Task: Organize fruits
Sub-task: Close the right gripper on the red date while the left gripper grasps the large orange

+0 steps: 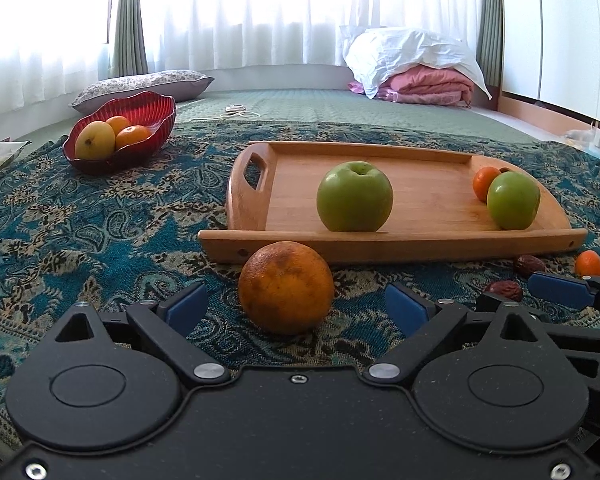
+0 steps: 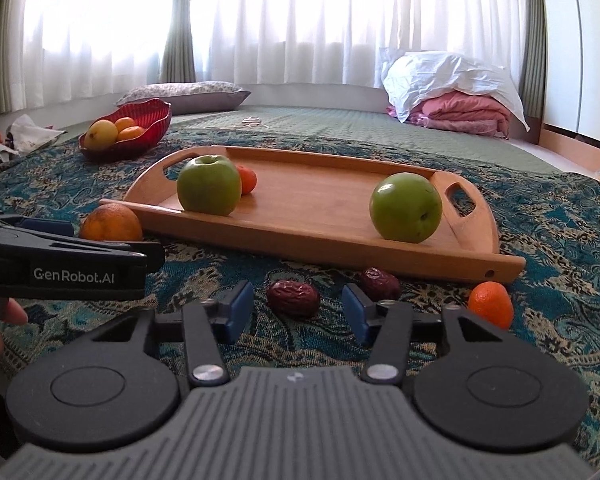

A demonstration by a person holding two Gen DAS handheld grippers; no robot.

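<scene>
My left gripper is open, its blue pads on either side of a large orange on the patterned cloth, not touching it. My right gripper is open around a dark red date; a second date and a small orange lie to its right. The wooden tray holds two green apples and a small orange. In the left wrist view the tray shows the same apples.
A red bowl with a yellow fruit and two oranges stands at the back left. A pillow and folded pink and white bedding lie behind. A cable lies on the green mat.
</scene>
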